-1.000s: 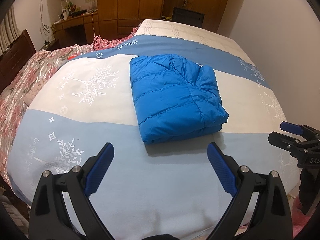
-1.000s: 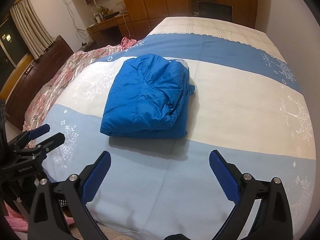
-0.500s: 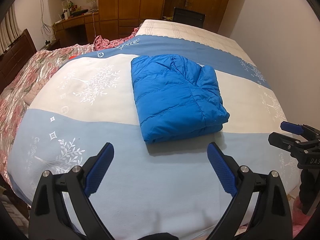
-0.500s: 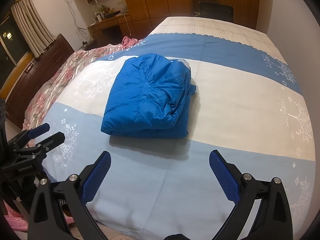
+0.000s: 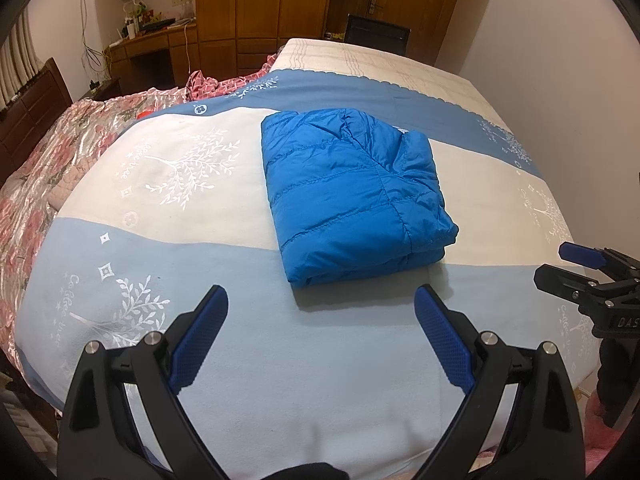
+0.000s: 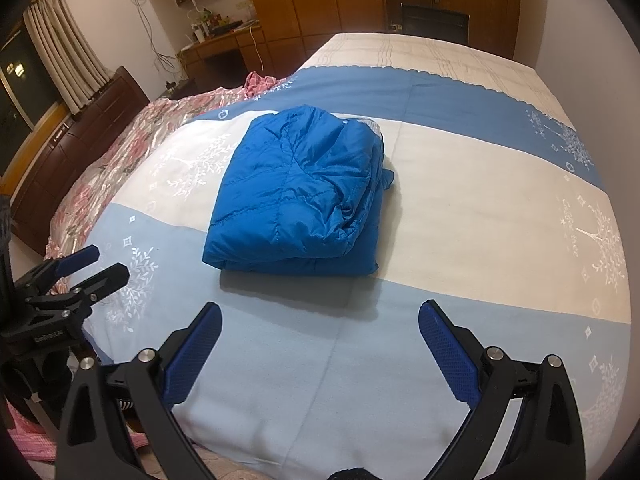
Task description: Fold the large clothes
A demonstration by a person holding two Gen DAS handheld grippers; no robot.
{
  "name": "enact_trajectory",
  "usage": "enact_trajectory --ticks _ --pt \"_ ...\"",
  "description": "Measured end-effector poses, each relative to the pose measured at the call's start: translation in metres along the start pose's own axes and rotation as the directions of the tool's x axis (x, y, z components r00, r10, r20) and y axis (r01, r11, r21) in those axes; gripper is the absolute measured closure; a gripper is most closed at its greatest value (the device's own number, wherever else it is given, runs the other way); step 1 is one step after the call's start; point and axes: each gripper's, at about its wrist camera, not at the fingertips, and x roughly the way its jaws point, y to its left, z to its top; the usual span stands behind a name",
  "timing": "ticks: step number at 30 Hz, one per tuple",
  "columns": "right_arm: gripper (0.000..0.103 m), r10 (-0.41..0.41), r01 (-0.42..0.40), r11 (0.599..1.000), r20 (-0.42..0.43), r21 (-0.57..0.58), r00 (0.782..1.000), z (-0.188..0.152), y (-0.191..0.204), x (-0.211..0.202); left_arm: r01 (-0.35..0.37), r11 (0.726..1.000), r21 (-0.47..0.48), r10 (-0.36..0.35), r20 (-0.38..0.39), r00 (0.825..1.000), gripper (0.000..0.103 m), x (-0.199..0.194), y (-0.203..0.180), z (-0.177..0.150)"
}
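Observation:
A bright blue quilted jacket (image 5: 352,196) (image 6: 296,196) lies folded into a thick rectangle on the bed's striped blanket (image 5: 168,168) (image 6: 480,184). My left gripper (image 5: 320,312) hovers open over the light blue band near the bed's front edge, short of the jacket, with nothing between its fingers. My right gripper (image 6: 320,324) is open too, and just as far back from the jacket. In the left wrist view the right gripper (image 5: 576,264) shows at the right edge. The left gripper (image 6: 94,264) appears at the left edge of the right wrist view.
A pink flowered quilt (image 5: 48,160) (image 6: 120,152) is bunched along the bed's left side. A dark wooden headboard (image 6: 72,148) stands beyond it. Wooden wardrobes (image 5: 288,12), a cluttered desk (image 5: 148,40) and a dark chair (image 5: 378,36) line the far wall. A white wall (image 5: 560,60) runs close on the right.
Both grippers stay open and almost still. The jacket sits very slightly farther away in both views, as if the grippers drew back a little.

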Motion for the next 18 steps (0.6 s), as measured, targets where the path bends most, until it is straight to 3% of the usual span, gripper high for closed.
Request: enact_trajectory --ticks 18 --pt "0.004 -0.002 0.002 1.0 -0.007 0.0 1.0 -0.0014 -0.0014 0.0024 0.003 1.0 0.006 -0.003 -0.006 1.0 0.009 0.0012 -0.0001 0.0001"
